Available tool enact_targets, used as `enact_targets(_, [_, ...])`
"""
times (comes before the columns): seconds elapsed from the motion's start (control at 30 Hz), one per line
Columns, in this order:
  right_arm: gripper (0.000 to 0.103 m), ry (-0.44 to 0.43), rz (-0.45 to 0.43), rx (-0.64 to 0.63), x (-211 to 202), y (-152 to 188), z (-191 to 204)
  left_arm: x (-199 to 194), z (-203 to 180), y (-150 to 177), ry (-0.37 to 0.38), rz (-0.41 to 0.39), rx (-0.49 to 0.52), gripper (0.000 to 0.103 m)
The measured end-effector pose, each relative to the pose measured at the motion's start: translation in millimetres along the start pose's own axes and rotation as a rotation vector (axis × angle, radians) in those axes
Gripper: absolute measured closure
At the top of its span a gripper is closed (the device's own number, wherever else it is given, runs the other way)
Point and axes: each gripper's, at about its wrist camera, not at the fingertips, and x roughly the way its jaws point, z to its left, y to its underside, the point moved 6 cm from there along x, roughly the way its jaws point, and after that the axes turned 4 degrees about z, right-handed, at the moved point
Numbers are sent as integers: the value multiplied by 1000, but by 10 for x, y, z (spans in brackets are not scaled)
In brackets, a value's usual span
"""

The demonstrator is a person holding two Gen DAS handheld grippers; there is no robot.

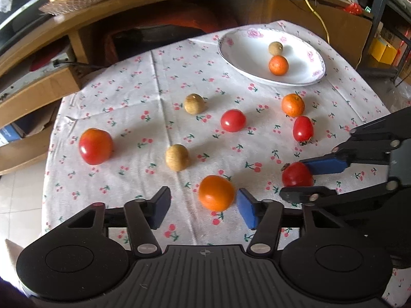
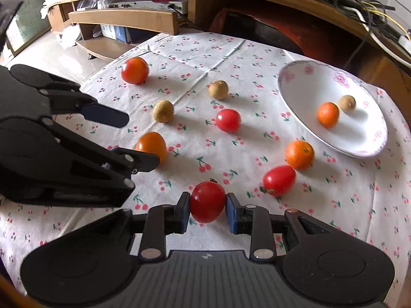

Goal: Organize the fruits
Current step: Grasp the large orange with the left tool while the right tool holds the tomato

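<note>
We take the white flowered plate (image 2: 303, 95) as our landmark, set toward one edge of the tabletop (image 2: 231, 51) with its cherry-print cloth. Inside it lie a small orange (image 2: 327, 115) and a brown round fruit (image 2: 347, 104), side by side. Just outside its rim sits another orange (image 2: 299, 154), touching an oblong red tomato (image 2: 279, 180). Further from the plate we see a round red tomato (image 2: 228, 120), two more brown fruits (image 2: 218, 89) (image 2: 163, 111), and well apart, a large red-orange tomato (image 2: 135, 70) near the far edge of the cloth.

Our left claw (image 1: 204, 205) stands wide apart, holding nothing; a large orange (image 1: 216, 192) lies between its blue pads, close to one pad, though we cannot tell if it touches.

Our right claw (image 2: 208, 211) is clamped on a red tomato (image 2: 207, 201), both pads pressed to its sides, on the side of the cloth away from the plate. The left claw reaches in just beside it.
</note>
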Motion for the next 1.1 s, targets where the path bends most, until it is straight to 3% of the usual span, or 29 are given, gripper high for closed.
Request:
enact_targets(0.2, [72,0,3,27,-36,55,-97,152,-59,16,18,30,-17,61])
enact_targets(0.57, [72,6,-2,36,-89,118,-128,94,-187,37,35,15,16,62])
enact_targets(0.93, [72,37,37,32,-263,620,-46,-94,-517,413,72,52,108,62])
enact_targets(1.1, [72,36,28,39,-286,702,-61,-84,-540,428,75,41,119,58])
